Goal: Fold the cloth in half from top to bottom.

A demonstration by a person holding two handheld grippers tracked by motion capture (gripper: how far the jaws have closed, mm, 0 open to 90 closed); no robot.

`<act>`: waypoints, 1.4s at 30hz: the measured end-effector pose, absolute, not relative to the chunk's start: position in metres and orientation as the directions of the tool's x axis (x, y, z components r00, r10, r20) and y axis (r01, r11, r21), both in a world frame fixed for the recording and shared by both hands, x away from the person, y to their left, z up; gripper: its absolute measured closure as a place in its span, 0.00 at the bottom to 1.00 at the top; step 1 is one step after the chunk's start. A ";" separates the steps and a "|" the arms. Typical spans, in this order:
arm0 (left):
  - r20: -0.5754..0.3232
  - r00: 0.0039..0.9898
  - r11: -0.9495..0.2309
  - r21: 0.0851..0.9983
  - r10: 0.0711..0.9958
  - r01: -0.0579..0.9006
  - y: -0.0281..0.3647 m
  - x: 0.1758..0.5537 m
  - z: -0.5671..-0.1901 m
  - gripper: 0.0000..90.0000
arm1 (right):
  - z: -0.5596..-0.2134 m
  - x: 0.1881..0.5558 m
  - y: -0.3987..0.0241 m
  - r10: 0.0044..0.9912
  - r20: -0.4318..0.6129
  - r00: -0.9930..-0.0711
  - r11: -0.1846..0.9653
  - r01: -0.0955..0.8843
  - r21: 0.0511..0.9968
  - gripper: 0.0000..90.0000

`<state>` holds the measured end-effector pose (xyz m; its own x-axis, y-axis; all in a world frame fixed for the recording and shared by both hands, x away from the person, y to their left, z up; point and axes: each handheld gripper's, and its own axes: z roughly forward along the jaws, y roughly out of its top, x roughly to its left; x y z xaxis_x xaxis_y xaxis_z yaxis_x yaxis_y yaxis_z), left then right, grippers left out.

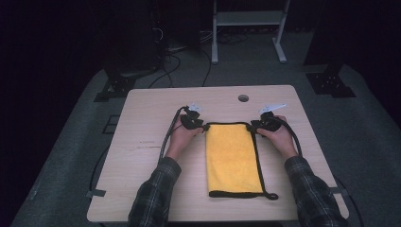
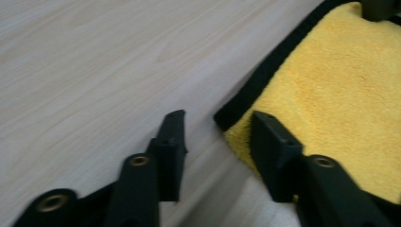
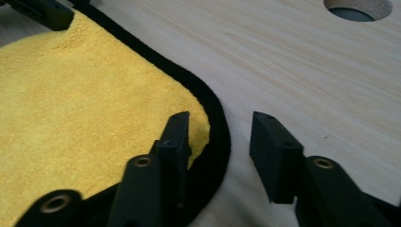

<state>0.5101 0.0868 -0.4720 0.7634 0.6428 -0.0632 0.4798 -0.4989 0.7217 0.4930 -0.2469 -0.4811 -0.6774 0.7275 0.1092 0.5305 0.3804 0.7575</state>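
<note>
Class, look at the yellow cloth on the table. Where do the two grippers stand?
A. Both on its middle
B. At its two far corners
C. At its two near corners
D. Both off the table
B: the left gripper and right gripper each straddle a far corner of the yellow cloth.

Table: I see a pale wood-grain table [image 1: 156,101] with a round cable hole [image 1: 243,98] near its far edge | Floor: grey carpet [image 1: 369,137], black cables [image 1: 168,64] trailing behind | Furniture: white stand legs [image 1: 279,45], black stand bases [image 1: 331,82] either side | Light: room dark, tabletop lit
</note>
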 end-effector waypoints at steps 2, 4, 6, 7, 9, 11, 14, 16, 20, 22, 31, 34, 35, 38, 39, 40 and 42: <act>-0.079 0.770 -0.503 0.714 0.633 0.487 0.085 0.509 -0.471 0.76 | -0.481 0.492 -0.246 0.720 0.117 -0.684 0.384 0.533 0.753 0.75; -0.106 0.764 -0.490 0.709 0.637 0.507 0.083 0.508 -0.471 0.85 | -0.480 0.492 -0.246 0.717 0.119 -0.687 0.390 0.537 0.749 0.80; -0.122 0.759 -0.483 0.704 0.639 0.520 0.082 0.508 -0.471 0.92 | -0.479 0.491 -0.245 0.718 0.137 -0.683 0.385 0.553 0.739 0.87; -0.123 0.755 -0.483 0.701 0.644 0.525 0.082 0.508 -0.470 0.94 | -0.479 0.491 -0.245 0.717 0.141 -0.683 0.383 0.555 0.738 0.89; -0.124 0.750 -0.479 0.699 0.649 0.530 0.081 0.507 -0.470 0.95 | -0.479 0.491 -0.244 0.721 0.152 -0.676 0.376 0.566 0.733 0.91; -0.127 0.745 -0.472 0.702 0.655 0.534 0.082 0.508 -0.469 0.95 | -0.478 0.491 -0.242 0.728 0.151 -0.668 0.378 0.576 0.725 0.92; -0.135 0.735 -0.451 0.712 0.665 0.539 0.086 0.510 -0.465 0.95 | -0.475 0.491 -0.240 0.743 0.131 -0.657 0.384 0.578 0.721 0.93; -0.126 0.736 -0.447 0.723 0.665 0.527 0.087 0.512 -0.459 0.95 | -0.470 0.491 -0.240 0.751 0.136 -0.646 0.362 0.576 0.733 0.93; -0.081 0.738 -0.441 0.756 0.670 0.483 0.090 0.512 -0.439 0.95 | -0.450 0.494 -0.239 0.750 0.125 -0.650 0.346 0.546 0.763 0.93; -0.070 0.739 -0.431 0.774 0.670 0.463 0.094 0.510 -0.427 0.95 | -0.440 0.493 -0.238 0.745 0.128 -0.654 0.330 0.529 0.782 0.93; -0.059 0.791 -0.431 0.813 0.609 0.393 0.107 0.478 -0.400 0.95 | -0.413 0.469 -0.240 0.702 0.101 -0.705 0.333 0.450 0.829 0.93; -0.072 0.802 -0.426 0.818 0.593 0.388 0.110 0.465 -0.400 0.95 | -0.412 0.458 -0.244 0.682 0.115 -0.722 0.320 0.437 0.841 0.93; -0.082 0.805 -0.422 0.818 0.587 0.391 0.111 0.461 -0.400 0.95 | -0.413 0.454 -0.244 0.676 0.119 -0.727 0.321 0.436 0.841 0.93; -0.107 0.811 -0.420 0.812 0.574 0.405 0.114 0.448 -0.401 0.95 | -0.413 0.442 -0.245 0.659 0.116 -0.744 0.329 0.423 0.845 0.93; -0.115 0.812 -0.418 0.811 0.573 0.410 0.115 0.445 -0.401 0.95 | -0.414 0.436 -0.245 0.651 0.115 -0.751 0.334 0.419 0.844 0.93; -0.123 0.814 -0.419 0.808 0.567 0.414 0.115 0.441 -0.402 0.95 | -0.415 0.433 -0.245 0.646 0.112 -0.755 0.339 0.416 0.844 0.93; -0.141 0.818 -0.414 0.808 0.557 0.420 0.116 0.433 -0.403 0.95 | -0.416 0.425 -0.245 0.638 0.104 -0.763 0.353 0.409 0.841 0.93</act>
<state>0.4335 0.1164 -0.4033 0.8185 0.5571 -0.1406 0.4203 -0.4138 0.8075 0.4247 -0.2450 -0.4162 -0.7633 0.6376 0.1042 0.4095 0.3527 0.8414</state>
